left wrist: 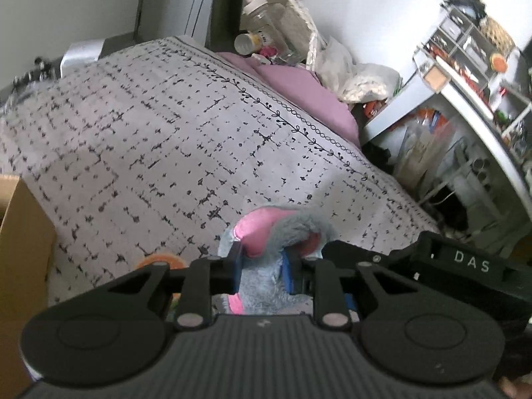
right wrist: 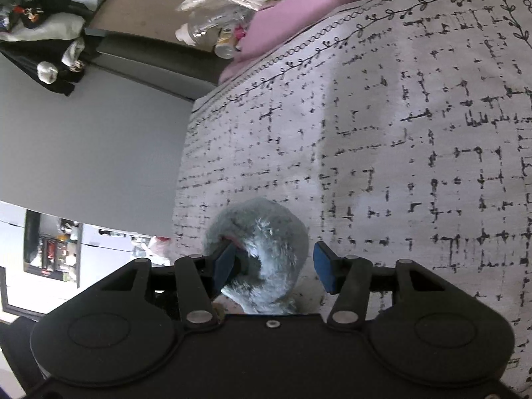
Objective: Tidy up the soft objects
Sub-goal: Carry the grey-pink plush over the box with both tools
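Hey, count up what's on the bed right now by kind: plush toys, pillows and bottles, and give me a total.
Plush toys: 1, grey and pink, between the left gripper's jaws.
Pillows: 1, pink.
Bottles: 2, a clear one and a small white one.
Total: 4

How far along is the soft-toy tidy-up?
Done: nothing visibly put away; the cardboard box shows only its outer wall. In hand: the left gripper is shut on the grey and pink plush toy, above the patterned bedspread. The right gripper is open around the toy's grey fur. Left: moving the toy to its place; an orange item lies on the bedspread.
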`<control>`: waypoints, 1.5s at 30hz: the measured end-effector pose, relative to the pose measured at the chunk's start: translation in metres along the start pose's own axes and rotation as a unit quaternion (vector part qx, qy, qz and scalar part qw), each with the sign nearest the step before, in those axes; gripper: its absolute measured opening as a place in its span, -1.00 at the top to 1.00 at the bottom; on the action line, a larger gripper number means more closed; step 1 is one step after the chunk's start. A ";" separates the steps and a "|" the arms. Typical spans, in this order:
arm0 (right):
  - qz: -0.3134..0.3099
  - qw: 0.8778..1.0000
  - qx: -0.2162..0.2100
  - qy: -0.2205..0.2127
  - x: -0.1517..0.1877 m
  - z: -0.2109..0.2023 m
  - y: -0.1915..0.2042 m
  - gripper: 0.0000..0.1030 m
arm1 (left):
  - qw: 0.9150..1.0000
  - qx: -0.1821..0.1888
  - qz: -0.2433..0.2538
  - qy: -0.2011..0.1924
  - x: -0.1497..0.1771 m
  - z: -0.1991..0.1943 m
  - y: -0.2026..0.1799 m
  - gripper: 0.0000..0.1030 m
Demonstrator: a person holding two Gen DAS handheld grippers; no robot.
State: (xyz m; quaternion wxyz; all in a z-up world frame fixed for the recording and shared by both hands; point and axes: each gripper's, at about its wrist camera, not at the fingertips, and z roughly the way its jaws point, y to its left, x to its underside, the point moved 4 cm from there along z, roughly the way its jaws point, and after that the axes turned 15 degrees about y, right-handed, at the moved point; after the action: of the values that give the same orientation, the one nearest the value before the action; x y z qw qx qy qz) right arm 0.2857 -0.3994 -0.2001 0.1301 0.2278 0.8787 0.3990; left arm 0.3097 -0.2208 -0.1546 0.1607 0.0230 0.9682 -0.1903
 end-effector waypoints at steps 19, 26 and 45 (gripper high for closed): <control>-0.098 0.995 -0.019 -0.007 0.029 0.007 0.053 0.58 | 0.996 0.048 -0.076 -0.007 0.008 -0.054 0.044 0.56; -0.134 0.990 -0.036 0.002 0.048 0.014 0.079 0.61 | 0.996 0.030 -0.084 -0.023 0.012 -0.085 0.062 0.56; -0.245 0.965 -0.074 0.061 0.116 0.052 0.157 0.61 | 0.991 0.000 -0.125 -0.053 0.042 -0.163 0.142 0.56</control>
State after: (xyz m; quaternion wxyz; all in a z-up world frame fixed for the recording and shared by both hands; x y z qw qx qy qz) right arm 0.2531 -0.2168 -0.1202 0.1862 -0.0300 0.8821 0.4316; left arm 0.2361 -0.0291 -0.0764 0.1872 -0.1080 0.9536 -0.2094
